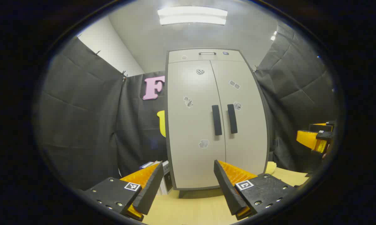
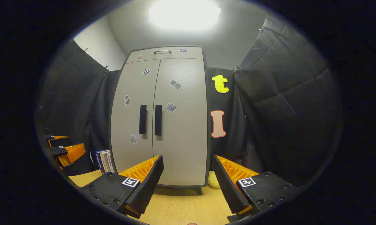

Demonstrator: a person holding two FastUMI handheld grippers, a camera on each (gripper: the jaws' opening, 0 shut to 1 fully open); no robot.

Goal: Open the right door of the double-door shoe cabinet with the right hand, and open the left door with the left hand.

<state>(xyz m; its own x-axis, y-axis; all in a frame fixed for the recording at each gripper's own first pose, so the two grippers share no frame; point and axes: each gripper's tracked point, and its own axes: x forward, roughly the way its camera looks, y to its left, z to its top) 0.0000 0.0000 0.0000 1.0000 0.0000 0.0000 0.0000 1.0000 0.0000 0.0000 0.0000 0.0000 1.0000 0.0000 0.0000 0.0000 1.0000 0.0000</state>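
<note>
In the left gripper view, the shoe cabinet point(image 1: 217, 118) is standing upright in the centre of the frame on a pale wooden worktop point(image 1: 188, 209), with both doors sitting shut. The left door point(image 1: 192, 131) and right door point(image 1: 246, 125) are meeting at a seam down the middle, and two dark vertical handles, the left handle point(image 1: 216, 120) and the right handle point(image 1: 232, 118), are hanging just beside that seam at mid-height. Small stickers are dotting both doors. A narrow top panel with a thin metal pull point(image 1: 207, 53) is running across the upper part of the cabinet. The left gripper point(image 1: 188, 175) is showing at the bottom of the frame with its fingers spread wide apart, holding nothing and staying well apart from the cabinet. At the right edge of this frame the right gripper point(image 1: 316, 137) is appearing, also clear of the cabinet.

In the right gripper view, the cabinet is sitting centre-left, its handles in the middle of the frame. The right gripper is gaping open at the bottom, empty. Some books point(image 2: 103, 161) are standing at the lower left beside the cabinet's base, and a pale yellowish object point(image 2: 213, 181) is lying at its lower right corner. The left gripper is showing at the left edge.
</note>
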